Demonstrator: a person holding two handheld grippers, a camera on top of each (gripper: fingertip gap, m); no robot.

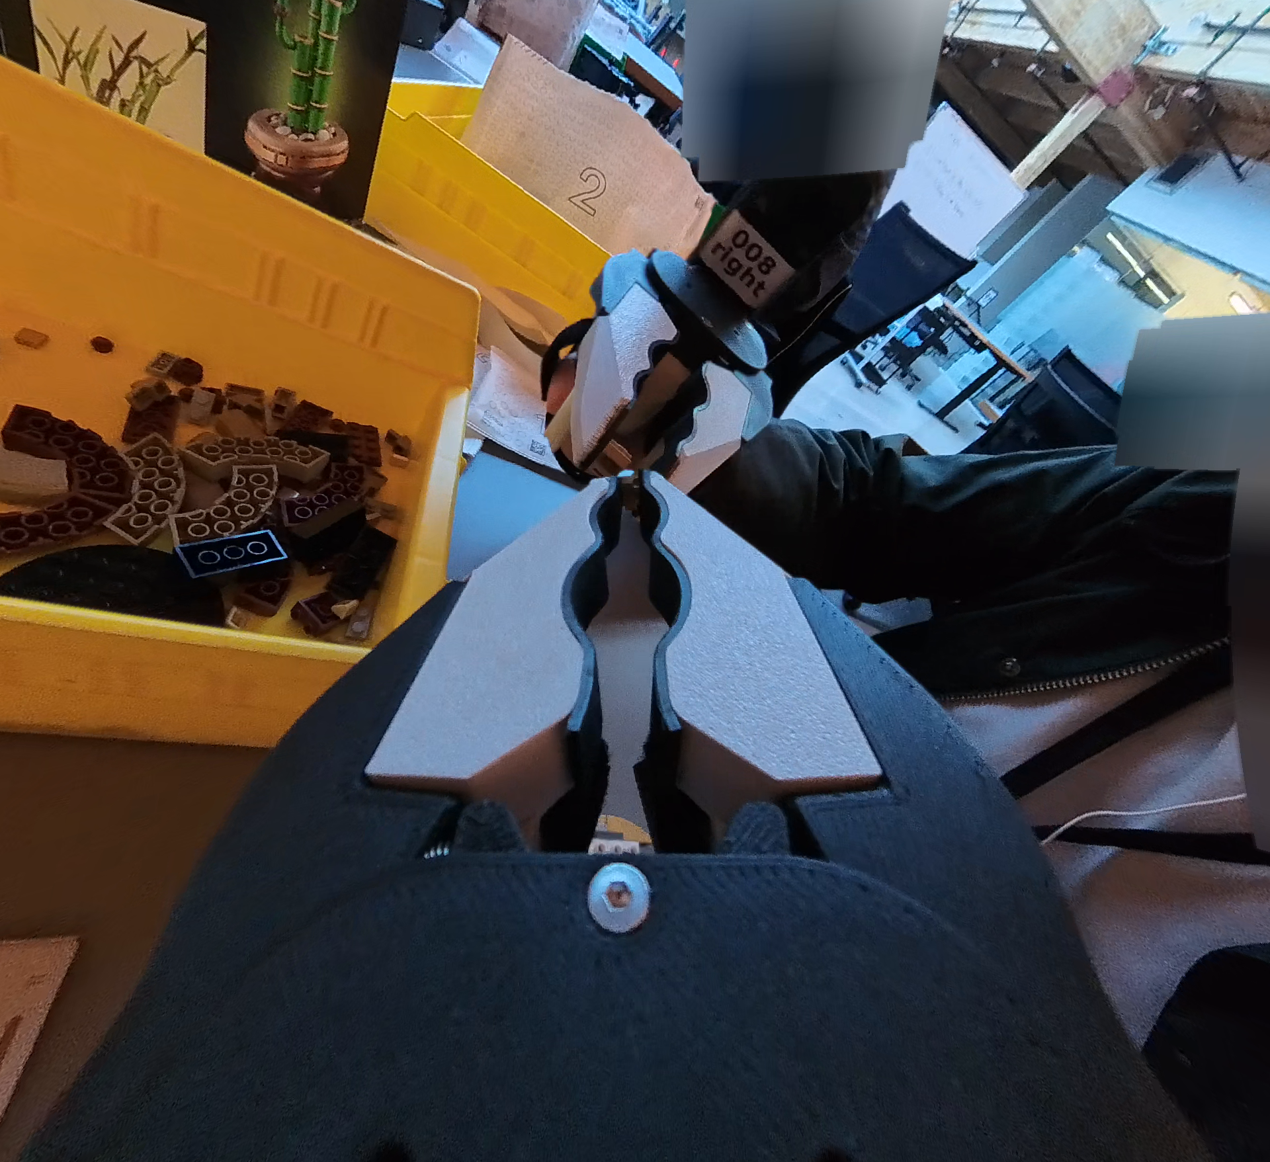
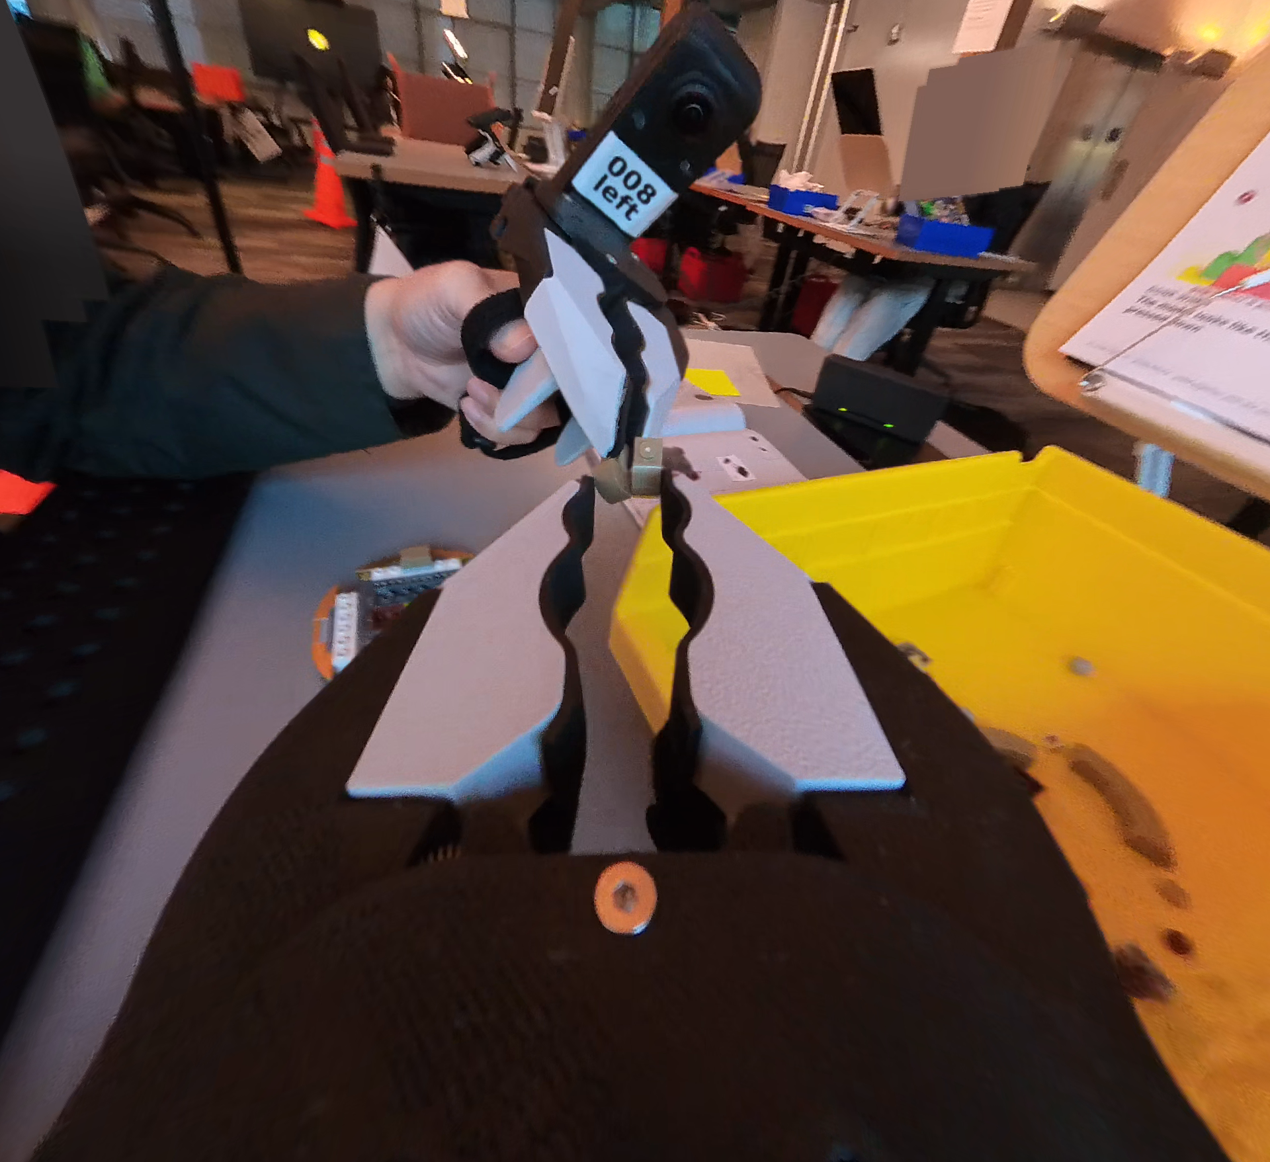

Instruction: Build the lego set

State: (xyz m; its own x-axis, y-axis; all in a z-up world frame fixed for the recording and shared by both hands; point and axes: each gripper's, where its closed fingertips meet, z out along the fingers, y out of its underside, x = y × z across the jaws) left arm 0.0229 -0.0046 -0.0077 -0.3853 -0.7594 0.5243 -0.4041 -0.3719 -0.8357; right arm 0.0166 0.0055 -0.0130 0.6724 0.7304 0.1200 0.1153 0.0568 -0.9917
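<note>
A small tan Lego piece (image 2: 644, 457) sits between the tips of both grippers, held in the air above the grey table (image 2: 275, 545). My left gripper (image 1: 629, 484) is shut on it; only a sliver shows at its tips. My right gripper (image 2: 625, 484) has its jaws narrowly apart, closed on the tan piece from the opposite side. In the left wrist view the right gripper (image 1: 608, 459) points tip to tip at the left one. In the right wrist view the left gripper (image 2: 615, 450) comes down from above. A partly built round model (image 2: 385, 593) with an orange base lies on the table below.
A yellow bin (image 1: 240, 277) at the left holds several brown, tan and black bricks (image 1: 206, 497); its rim also shows in the right wrist view (image 2: 893, 510). The Lego box (image 1: 206, 29) and a paper bag (image 1: 584, 167) stand behind. An instruction booklet (image 2: 1202, 318) stands at right. The grippers are tip to tip, or close to it.
</note>
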